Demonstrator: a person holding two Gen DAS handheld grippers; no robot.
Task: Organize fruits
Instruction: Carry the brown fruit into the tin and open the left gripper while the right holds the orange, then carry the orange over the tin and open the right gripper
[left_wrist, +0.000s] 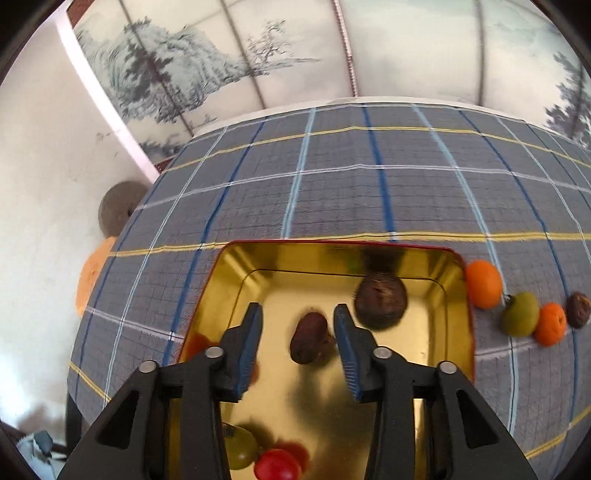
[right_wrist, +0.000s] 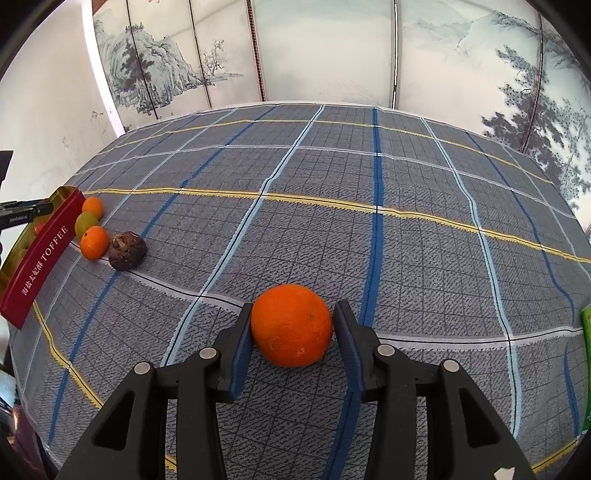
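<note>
In the left wrist view my left gripper (left_wrist: 298, 314) is open above a gold tin tray (left_wrist: 236, 266). A small dark brown fruit (left_wrist: 308, 338) lies in the tray between and below the fingers, not held. A larger brown fruit (left_wrist: 380, 301), a green fruit (left_wrist: 240, 446) and a red fruit (left_wrist: 277, 465) also lie in the tray. In the right wrist view my right gripper (right_wrist: 293, 314) has its fingers around a large orange (right_wrist: 291, 325) on the cloth; the left pad touches it, the right pad is a hair off.
Beside the tray on the checked tablecloth (left_wrist: 369, 184) lie two small oranges (left_wrist: 483, 283), a green fruit (left_wrist: 520, 314) and a brown fruit (left_wrist: 578, 309). The tray's red "TOFFEE" side (right_wrist: 40, 262) shows at far left in the right view. A green packet (right_wrist: 586, 369) sits at the right edge.
</note>
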